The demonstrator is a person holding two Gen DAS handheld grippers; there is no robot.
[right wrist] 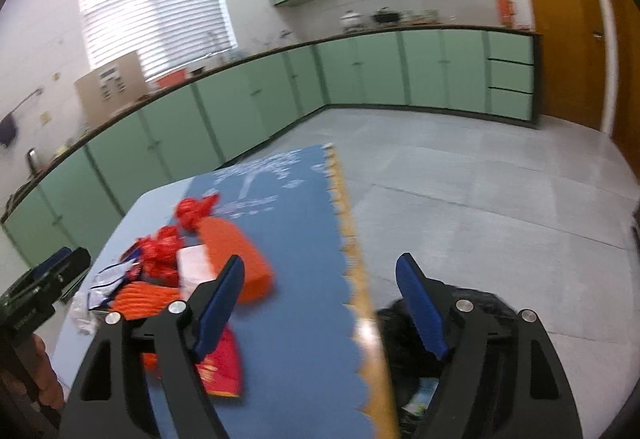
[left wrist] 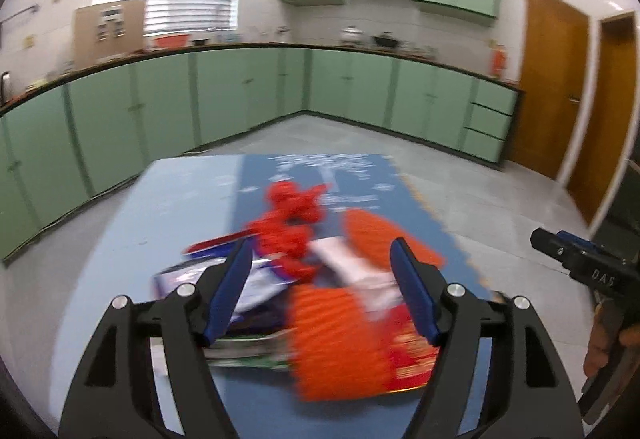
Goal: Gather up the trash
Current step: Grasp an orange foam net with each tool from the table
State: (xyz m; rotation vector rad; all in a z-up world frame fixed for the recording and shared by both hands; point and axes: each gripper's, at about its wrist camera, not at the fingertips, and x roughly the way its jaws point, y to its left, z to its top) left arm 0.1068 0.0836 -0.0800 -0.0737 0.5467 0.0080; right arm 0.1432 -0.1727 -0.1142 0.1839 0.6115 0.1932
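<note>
A pile of trash lies on the blue table mat (left wrist: 360, 175): crumpled red wrappers (left wrist: 294, 215), orange ribbed pieces (left wrist: 336, 343), a white and purple packet (left wrist: 248, 287) and a red packet (left wrist: 412, 363). My left gripper (left wrist: 324, 279) is open and empty, hovering over the pile. The pile also shows in the right wrist view (right wrist: 192, 263). My right gripper (right wrist: 320, 295) is open and empty above the table's right edge. A black trash bag (right wrist: 404, 331) sits below that edge beside the table.
The table (right wrist: 360, 279) has a wooden right edge. Grey tiled floor (right wrist: 480, 199) surrounds it. Green cabinets (left wrist: 240, 95) line the far walls, and wooden doors (left wrist: 552, 79) stand at the right.
</note>
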